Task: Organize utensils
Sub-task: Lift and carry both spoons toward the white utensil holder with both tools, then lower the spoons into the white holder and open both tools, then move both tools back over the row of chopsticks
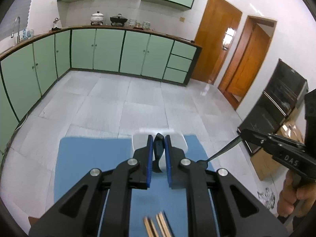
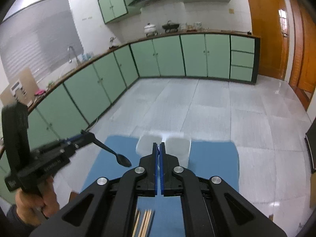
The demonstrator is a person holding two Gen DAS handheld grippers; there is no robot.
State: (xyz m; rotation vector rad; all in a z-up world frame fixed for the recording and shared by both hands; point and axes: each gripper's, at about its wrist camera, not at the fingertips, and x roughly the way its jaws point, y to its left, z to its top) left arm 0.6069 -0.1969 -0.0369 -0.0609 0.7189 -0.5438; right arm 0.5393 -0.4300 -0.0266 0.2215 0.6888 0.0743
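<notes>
The left claw [image 1: 159, 138] is clenched on a black spoon [image 1: 158, 150]. In its own view the spoon stands between the blue pads. From the right wrist view, the left claw [image 2: 86, 133] holds the spoon [image 2: 107, 148] by the handle end, with the bowl hanging down and forward. The right claw [image 2: 159, 144] is closed almost flat. The left wrist view shows the right claw [image 1: 242, 133] gripping a thin dark utensil [image 1: 223, 150], whose head dips behind the left claw's right finger, so I cannot tell what kind it is. A hand [image 1: 290, 201] grips the right tool and another hand [image 2: 33, 203] grips the left.

Just ahead of both sets of fingertips sits a white container [image 2: 177, 144] with two compartments side by side, partly hidden by the fingers. Beneath the claws, close to the cameras, lies a bundle of wooden chopsticks [image 2: 144, 223], blurred. Container and chopsticks rest on a blue mat [image 1: 88, 154].

Beyond the mat spreads a pale tiled floor [image 1: 118, 102]. Green cabinets [image 1: 108, 51] run along the far wall and around to the left, under a brown counter holding pots [image 1: 97, 17] and a faucet [image 1: 16, 25]. More green cabinets hang above. To the right stand brown wooden doors [image 1: 215, 39] and a black shelf unit [image 1: 280, 98].
</notes>
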